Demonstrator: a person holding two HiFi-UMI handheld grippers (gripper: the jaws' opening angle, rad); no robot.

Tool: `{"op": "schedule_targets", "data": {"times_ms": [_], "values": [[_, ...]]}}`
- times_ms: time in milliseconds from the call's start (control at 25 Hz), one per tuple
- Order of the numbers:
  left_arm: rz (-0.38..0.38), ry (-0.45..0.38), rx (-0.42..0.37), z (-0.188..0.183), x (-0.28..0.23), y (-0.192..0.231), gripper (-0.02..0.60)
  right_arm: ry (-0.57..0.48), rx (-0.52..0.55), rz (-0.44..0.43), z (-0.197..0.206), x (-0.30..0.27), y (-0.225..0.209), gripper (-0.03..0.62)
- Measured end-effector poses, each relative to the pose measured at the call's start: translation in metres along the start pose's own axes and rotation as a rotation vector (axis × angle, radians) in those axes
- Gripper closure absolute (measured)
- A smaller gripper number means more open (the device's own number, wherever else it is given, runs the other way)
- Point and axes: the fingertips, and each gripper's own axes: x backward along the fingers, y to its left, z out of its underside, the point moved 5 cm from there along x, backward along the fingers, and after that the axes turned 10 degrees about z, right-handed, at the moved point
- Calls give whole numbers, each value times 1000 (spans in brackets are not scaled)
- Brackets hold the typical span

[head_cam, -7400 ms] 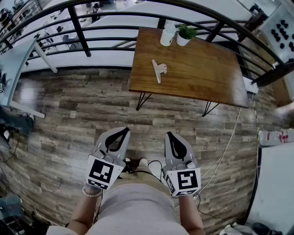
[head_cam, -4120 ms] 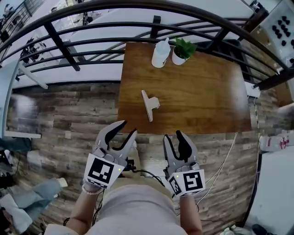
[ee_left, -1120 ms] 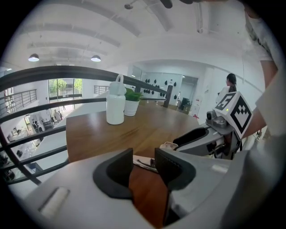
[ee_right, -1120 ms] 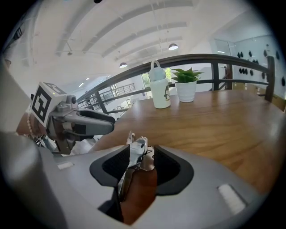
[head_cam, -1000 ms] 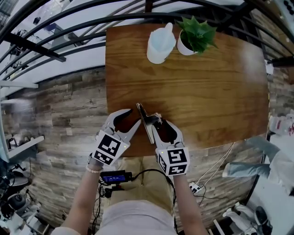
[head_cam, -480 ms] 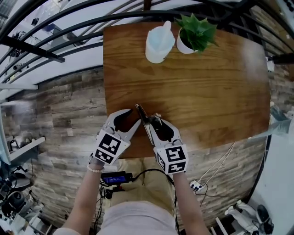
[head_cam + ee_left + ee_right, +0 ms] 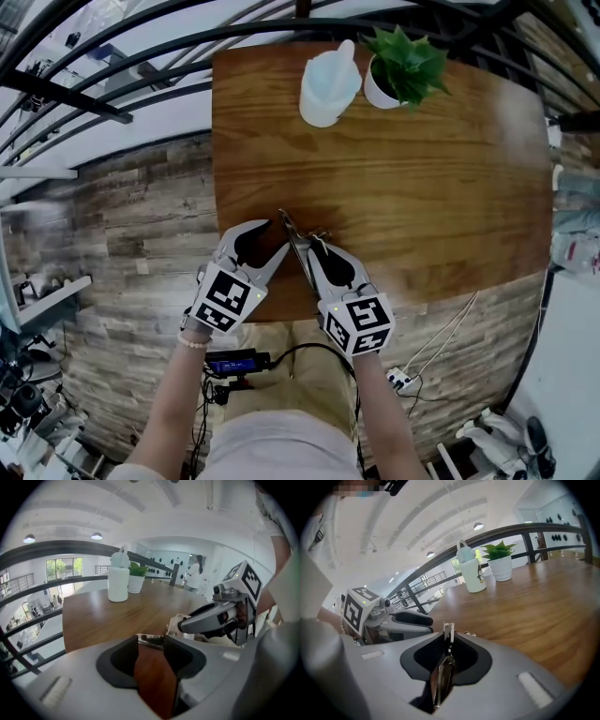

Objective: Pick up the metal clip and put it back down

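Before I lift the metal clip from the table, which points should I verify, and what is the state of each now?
1. Right gripper shut on the metal clip: ok; its jaws have just been closing and the clip stands between them.
2. Left gripper free of the clip: cannot tell; jaws apart, clip's end at their tips.
3. Bottle and potted plant away from the clip: ok, both at the far edge.
4. Bare table beside the clip for setting it down: ok.
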Motion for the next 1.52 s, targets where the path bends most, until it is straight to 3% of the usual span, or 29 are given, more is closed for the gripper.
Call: {"op": "schedule_targets", "data": {"times_ms": [280, 560, 720, 1040, 1320, 1520], "values": [[40, 74, -167, -4, -5, -8, 388, 19, 39, -27, -2, 2, -1, 528], [29, 70, -151, -3, -3, -3, 387, 21, 43, -30, -4, 7, -9, 534], [49, 11, -39, -2, -2, -1, 387, 15, 30, -41, -5, 11, -12, 539], [91, -195, 250, -15, -1, 11, 387, -15, -4, -84, -9, 16, -11, 546], [126, -265, 361, -16, -4, 14, 387, -67, -31, -138, -16, 25, -10, 548], [168, -335, 439, -18, 0, 15, 387, -137, -142, -203, -26, 33, -11, 549]]}}
